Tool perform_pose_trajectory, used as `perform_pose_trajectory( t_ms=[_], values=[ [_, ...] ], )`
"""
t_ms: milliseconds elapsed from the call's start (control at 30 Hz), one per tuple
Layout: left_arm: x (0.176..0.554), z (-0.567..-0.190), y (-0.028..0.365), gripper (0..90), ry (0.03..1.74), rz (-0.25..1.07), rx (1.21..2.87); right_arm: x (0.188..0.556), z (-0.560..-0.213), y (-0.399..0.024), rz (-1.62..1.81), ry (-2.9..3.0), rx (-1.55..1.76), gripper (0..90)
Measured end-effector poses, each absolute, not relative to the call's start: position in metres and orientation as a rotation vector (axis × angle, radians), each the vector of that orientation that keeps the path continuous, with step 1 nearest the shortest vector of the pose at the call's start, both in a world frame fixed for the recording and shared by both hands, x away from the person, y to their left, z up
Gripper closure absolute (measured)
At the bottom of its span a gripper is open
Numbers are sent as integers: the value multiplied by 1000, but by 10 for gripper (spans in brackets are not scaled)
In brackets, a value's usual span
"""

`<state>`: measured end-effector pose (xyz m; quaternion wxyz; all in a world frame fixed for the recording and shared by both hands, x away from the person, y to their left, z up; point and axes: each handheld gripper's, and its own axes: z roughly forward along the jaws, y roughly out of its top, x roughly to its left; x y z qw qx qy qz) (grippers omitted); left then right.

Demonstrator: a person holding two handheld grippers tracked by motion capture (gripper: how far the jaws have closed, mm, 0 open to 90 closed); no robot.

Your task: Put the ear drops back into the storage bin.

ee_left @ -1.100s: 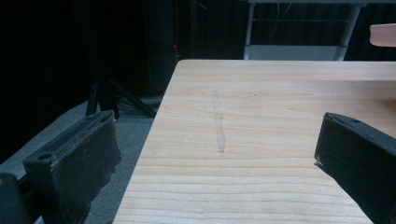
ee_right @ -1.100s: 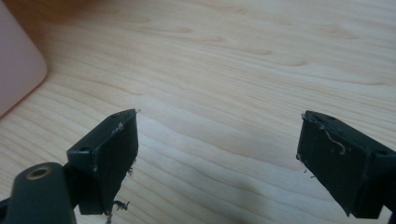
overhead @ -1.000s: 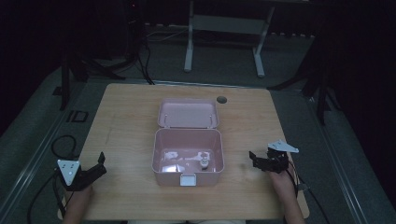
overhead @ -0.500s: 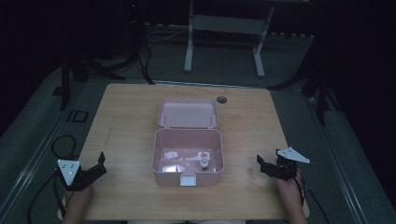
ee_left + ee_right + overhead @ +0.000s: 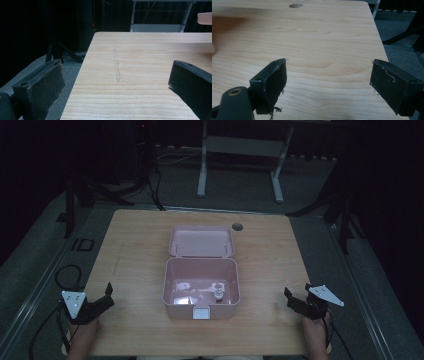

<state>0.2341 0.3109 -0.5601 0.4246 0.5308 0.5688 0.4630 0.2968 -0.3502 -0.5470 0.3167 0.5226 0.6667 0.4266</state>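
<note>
A pink box (image 5: 200, 307) stands open in the middle of the wooden table (image 5: 135, 255), its lid (image 5: 201, 241) laid back flat behind it. Small white items (image 5: 218, 291) lie inside on its floor. My left gripper (image 5: 106, 296) rests at the table's front left corner, open, with nothing between its jaws. In the left gripper view its fingers (image 5: 42, 87) frame bare wood. My right gripper (image 5: 292, 299) sits at the front right edge, open and empty. Its fingers (image 5: 272, 80) also frame bare wood in the right gripper view.
A round hole (image 5: 237, 227) sits in the tabletop behind the lid, also seen as the hole (image 5: 295, 5) in the right gripper view. A white metal stand (image 5: 240, 150) is on the dark floor beyond the table. Cables (image 5: 67, 275) trail off the left edge.
My right gripper has drawn back toward the front right corner of the table, away from the box. The left gripper has stayed put.
</note>
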Motion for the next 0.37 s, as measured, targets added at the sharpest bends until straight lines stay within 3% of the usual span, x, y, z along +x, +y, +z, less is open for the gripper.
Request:
perform_pose_trajectory(
  t_ms=[367],
  values=[
    [234, -560, 311, 3, 1424, 1158, 1329, 298, -552, -353, 1100, 1765, 1397, 136]
  ],
)
